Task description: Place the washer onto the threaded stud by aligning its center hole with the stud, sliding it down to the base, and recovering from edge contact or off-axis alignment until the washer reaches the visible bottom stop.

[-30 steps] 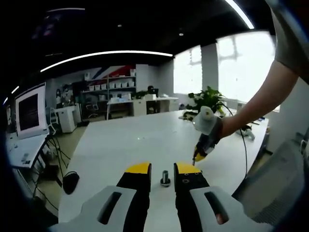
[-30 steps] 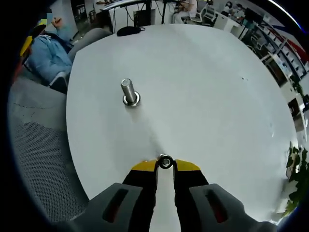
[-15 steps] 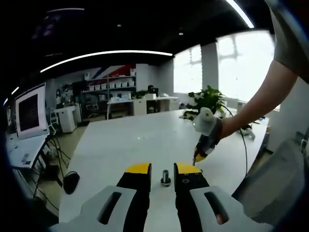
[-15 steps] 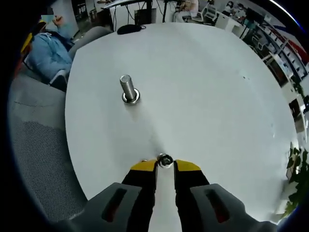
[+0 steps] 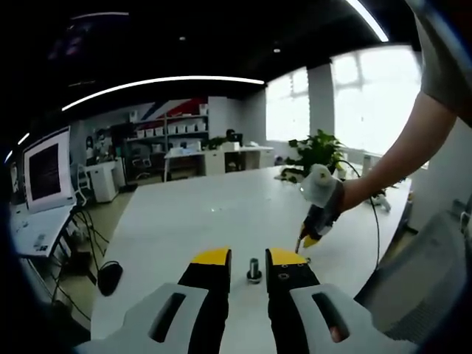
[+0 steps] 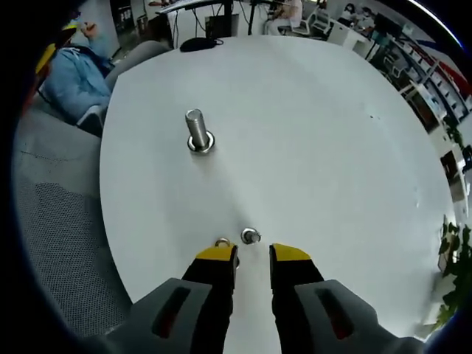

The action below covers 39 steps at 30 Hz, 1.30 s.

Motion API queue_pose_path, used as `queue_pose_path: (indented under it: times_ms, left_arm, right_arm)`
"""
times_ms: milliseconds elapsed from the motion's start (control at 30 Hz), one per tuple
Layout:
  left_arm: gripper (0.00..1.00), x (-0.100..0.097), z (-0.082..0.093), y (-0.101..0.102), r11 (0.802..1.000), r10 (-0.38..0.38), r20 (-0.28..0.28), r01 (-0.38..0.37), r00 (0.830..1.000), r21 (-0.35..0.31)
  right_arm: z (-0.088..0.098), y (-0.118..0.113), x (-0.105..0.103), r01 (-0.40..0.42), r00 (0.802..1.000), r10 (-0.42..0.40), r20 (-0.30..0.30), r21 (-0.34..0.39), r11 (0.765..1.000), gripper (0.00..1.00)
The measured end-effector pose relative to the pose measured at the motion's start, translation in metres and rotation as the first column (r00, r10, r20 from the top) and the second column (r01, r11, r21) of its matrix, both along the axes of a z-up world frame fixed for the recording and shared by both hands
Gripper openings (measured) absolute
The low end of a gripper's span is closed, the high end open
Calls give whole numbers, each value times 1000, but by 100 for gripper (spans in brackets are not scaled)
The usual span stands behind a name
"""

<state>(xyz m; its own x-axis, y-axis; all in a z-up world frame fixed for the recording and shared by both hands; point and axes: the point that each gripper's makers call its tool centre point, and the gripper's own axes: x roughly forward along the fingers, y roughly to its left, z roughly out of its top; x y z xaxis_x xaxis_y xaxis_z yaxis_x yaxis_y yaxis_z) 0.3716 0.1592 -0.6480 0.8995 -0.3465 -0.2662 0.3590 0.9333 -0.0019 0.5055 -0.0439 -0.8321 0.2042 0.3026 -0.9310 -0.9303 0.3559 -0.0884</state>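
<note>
The right gripper (image 6: pixel 252 254) is pulling back from the small metal piece (image 6: pixel 250 236), which sat between its yellow tips a second ago and is now lying free on the white table (image 6: pixel 310 133) just ahead of them. A second small washer (image 6: pixel 222 243) is showing by its left tip. In the left gripper view, the right gripper (image 5: pixel 307 240) is drifting slightly rightward.

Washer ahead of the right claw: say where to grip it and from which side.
Pinch the washer by opposite edges of its rim, coming from above with the right claw, open just behind it. It seems to lie low on the table, and a rim grip leaves its hole free for the stud.
</note>
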Motion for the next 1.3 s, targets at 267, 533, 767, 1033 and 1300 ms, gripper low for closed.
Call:
queue_pose_path:
  times_ms: [267, 533, 767, 1033, 1300]
  left_arm:
    - [16, 0, -1, 0, 1000, -1, -3, 1, 1000, 7]
    - [16, -1, -2, 1, 1000, 2, -6, -1, 1000, 11]
    - [16, -1, -2, 1, 1000, 1, -9, -1, 1000, 11]
    - [16, 0, -2, 0, 1000, -2, -8, 2, 1000, 10]
    - [16, -1, -2, -2, 1000, -11, -8, 11, 1000, 4]
  right_arm:
    - [-24, -9, -22, -2, 999, 1, -54, -26, 1000, 20]
    - [-39, -12, -27, 13, 996, -17, -82, -47, 999, 20]
    - [-45, -13, -24, 22, 995, -27, -92, -64, 998, 19]
    - [-45, -12, -19, 49, 992, -54, -112, -49, 998, 18]
    - [-46, -12, -21, -5, 994, -2, -106, -65, 998, 18]
